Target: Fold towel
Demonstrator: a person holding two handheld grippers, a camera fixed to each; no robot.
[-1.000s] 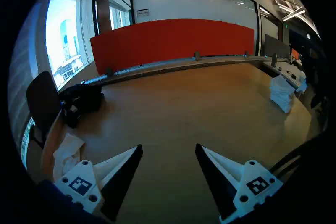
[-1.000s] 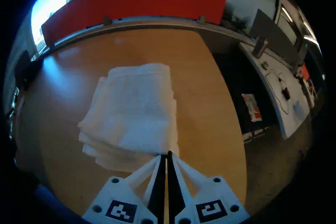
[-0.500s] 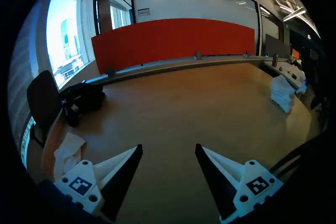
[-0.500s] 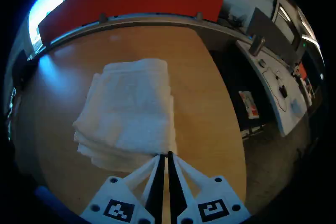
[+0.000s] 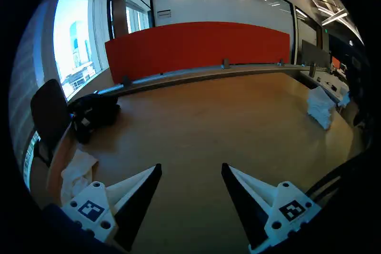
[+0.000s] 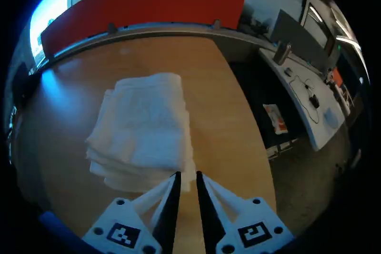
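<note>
At the near right corner of the towel [image 6: 143,130], the right gripper [image 6: 185,180] has changed state. Half a second ago its fingers were pressed together at that corner; a narrow gap now separates them, and tabletop shows through it. The corner lies at the fingertips, and contact cannot be confirmed. Judgement: the grip has been let go, which indicates the fold is finished and the bundle has been set down.

Towel position: right half of the table [image 6: 214,92], toward the right edge, its far end pointing at the red partition [image 6: 143,1]. In the left gripper view it appears far right as a small white stack [image 5: 320,107].

The left gripper [image 5: 190,173] is unchanged. Its jaws are spread wide over bare table and hold nothing.

Materials and shapes:
- Towel: white terry cloth with a nubby, matte face. It is a thick, roughly rectangular bundle of several layers. The layer edges are stepped and slightly uneven along the near left side, while the right side shows a rounded fold.
- Table: smooth wood-toned laminate with a light sheen.
- Near left: a dark bag [image 5: 93,113] and a crumpled pale cloth [image 5: 76,175].
</note>
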